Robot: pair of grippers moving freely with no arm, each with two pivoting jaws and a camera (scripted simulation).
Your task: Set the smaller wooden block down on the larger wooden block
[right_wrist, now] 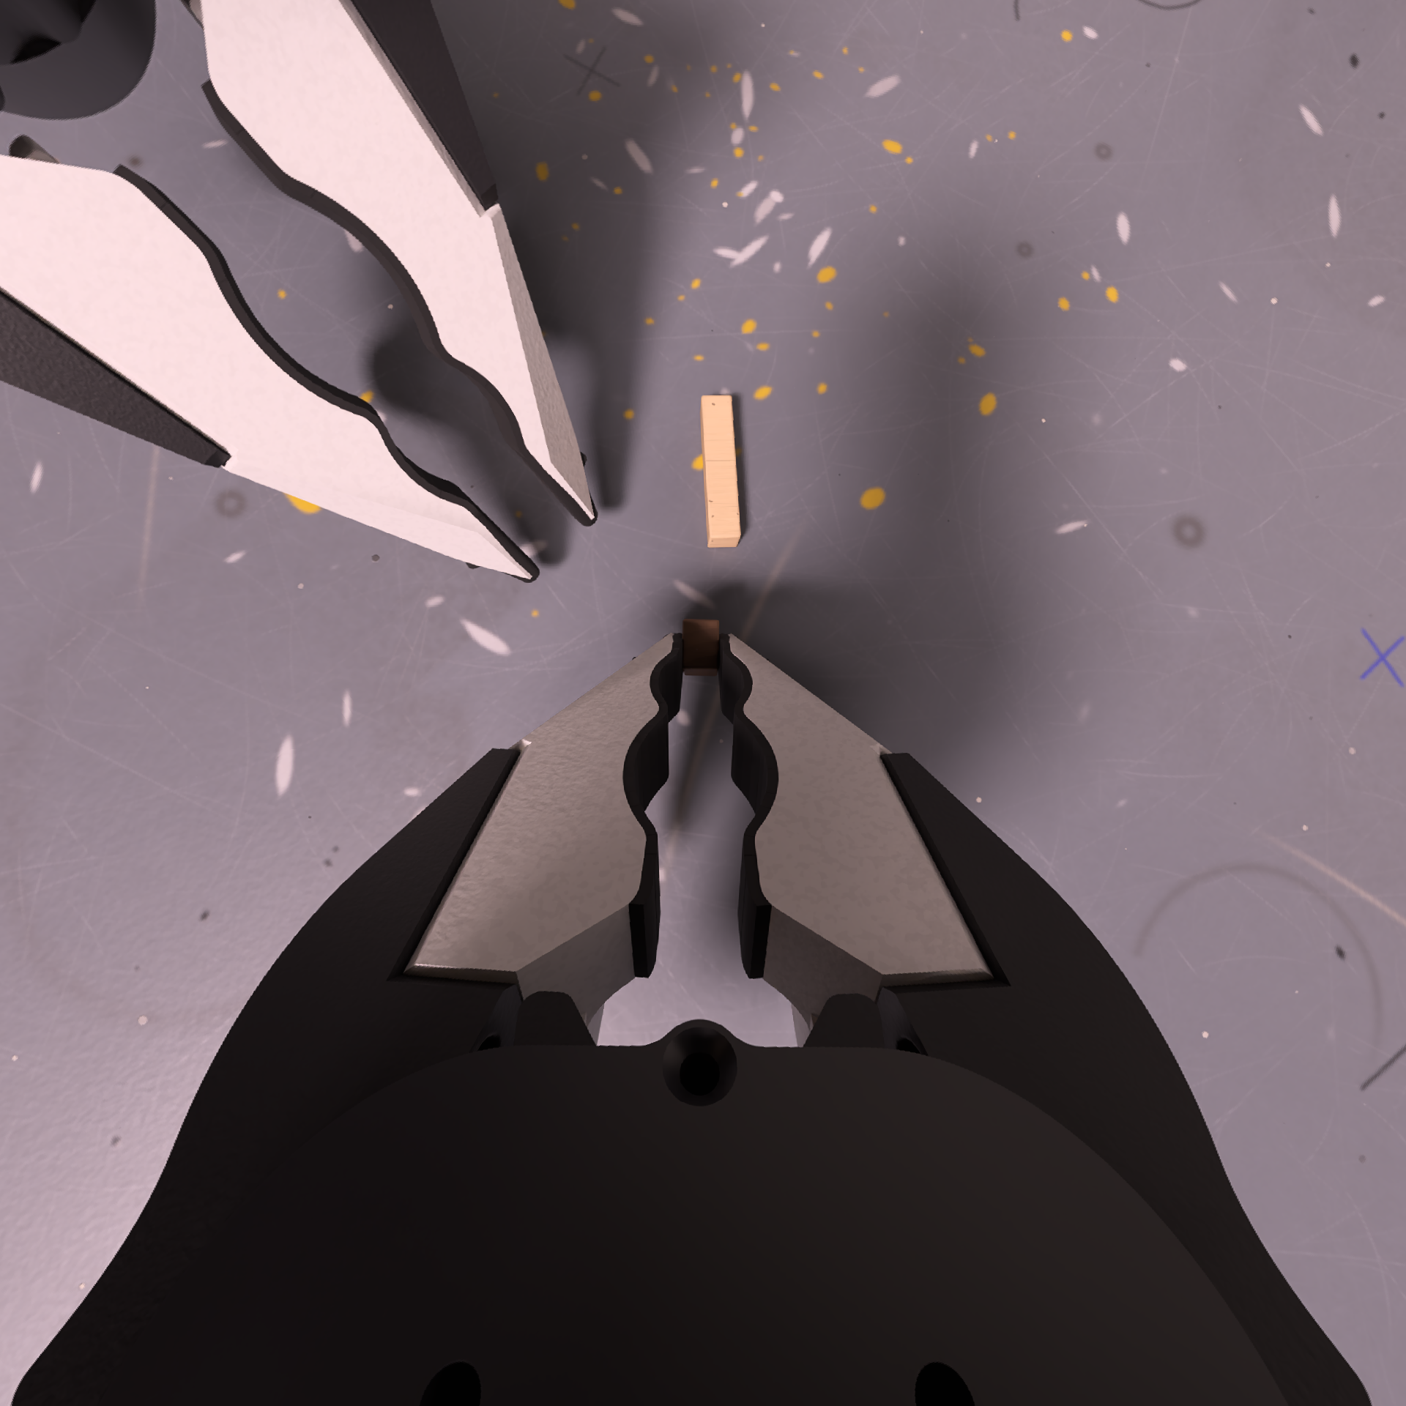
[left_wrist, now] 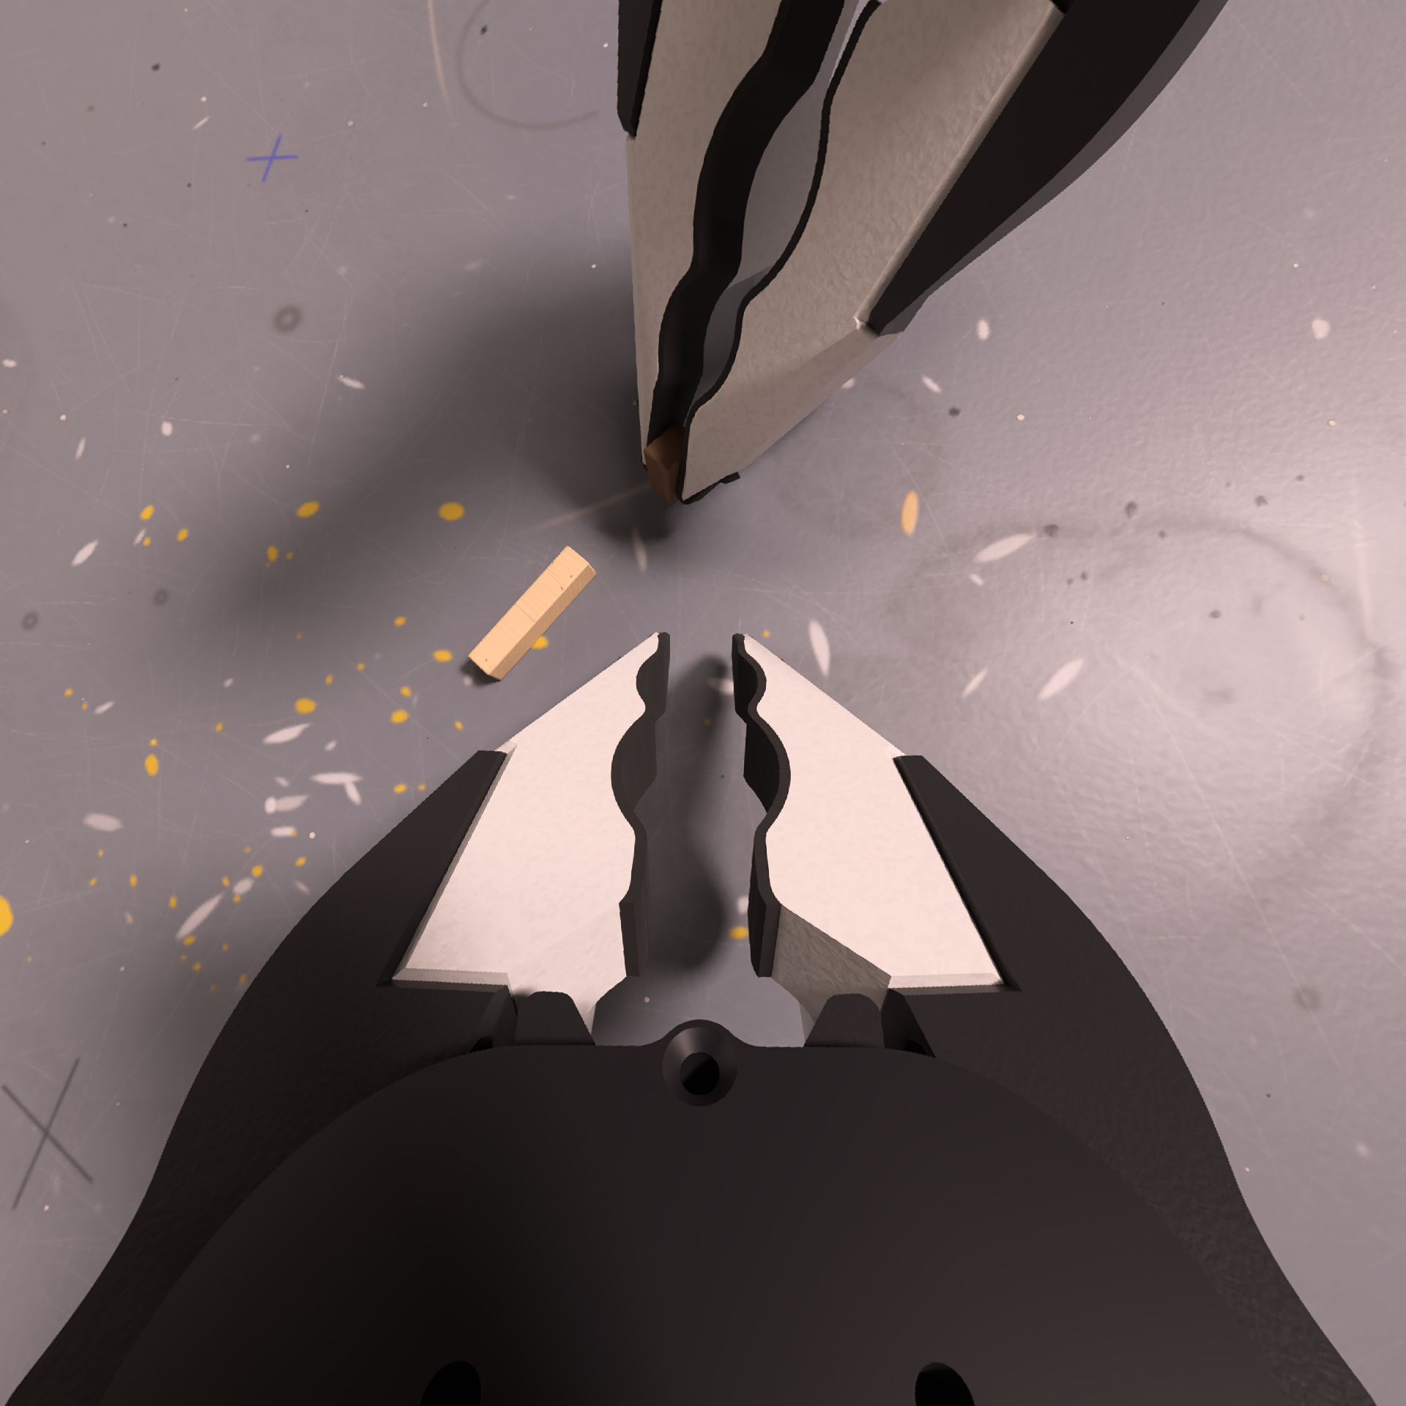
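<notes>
The larger wooden block (left_wrist: pixel 532 613) is a long pale bar lying flat on the grey tabletop; it also shows in the right wrist view (right_wrist: pixel 720 470). The smaller wooden block (right_wrist: pixel 701 647) is a dark brown cube pinched at the tips of my right gripper (right_wrist: pixel 701 648), held just above the surface short of the pale bar's near end. In the left wrist view the right gripper (left_wrist: pixel 669 475) comes down from the top with the brown cube (left_wrist: pixel 660 472) at its tips. My left gripper (left_wrist: pixel 701 647) is open and empty, to the right of the pale bar.
The grey tabletop (left_wrist: pixel 1141 685) is scratched and speckled with yellow and white paint flecks. In the right wrist view the left gripper (right_wrist: pixel 563 544) reaches in from the upper left, its tips close to the left of the pale bar. Soft shadows fall around both grippers.
</notes>
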